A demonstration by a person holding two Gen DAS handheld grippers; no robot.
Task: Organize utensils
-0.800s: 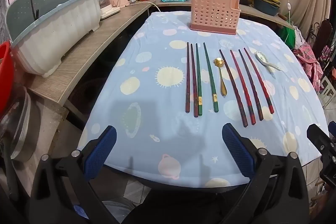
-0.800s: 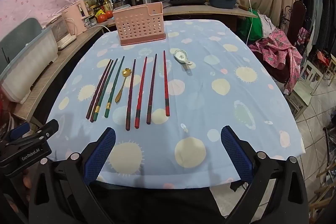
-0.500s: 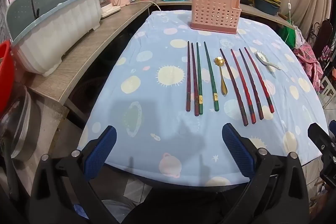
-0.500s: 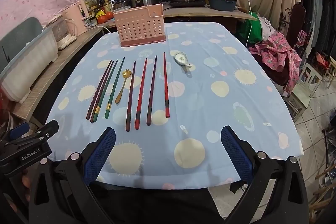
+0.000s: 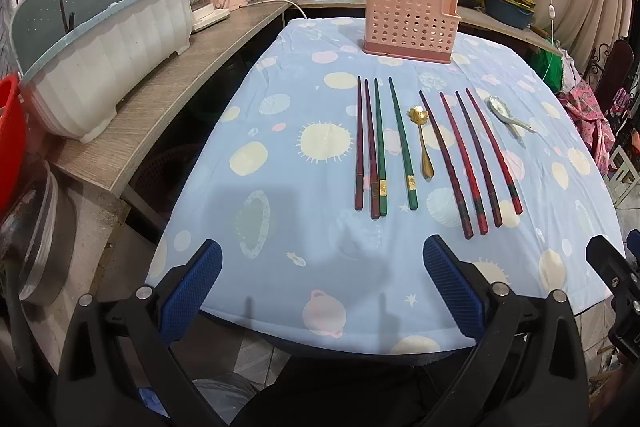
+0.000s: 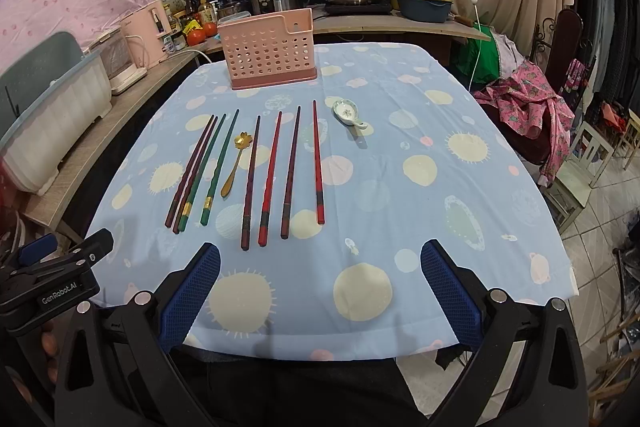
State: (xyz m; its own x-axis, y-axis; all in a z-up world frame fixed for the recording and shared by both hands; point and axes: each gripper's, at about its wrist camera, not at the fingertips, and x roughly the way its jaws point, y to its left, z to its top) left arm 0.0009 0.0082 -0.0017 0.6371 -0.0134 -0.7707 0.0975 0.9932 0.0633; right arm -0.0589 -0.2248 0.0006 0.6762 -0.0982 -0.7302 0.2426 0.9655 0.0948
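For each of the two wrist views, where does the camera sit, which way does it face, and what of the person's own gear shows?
Left wrist view: sits over the table's near-left edge, looking down and forward over the chopsticks to the pink basket; the open left gripper shows, with part of the other gripper at right.
Right wrist view: sits further right, facing the same way; the open right gripper shows.
Shared: basket, chopsticks, gold spoon, white spoon, blue tablecloth.

left tongs (image 5: 322, 287) open, empty | chopsticks (image 5: 404, 143) flat | pink holder (image 5: 410, 23) behind
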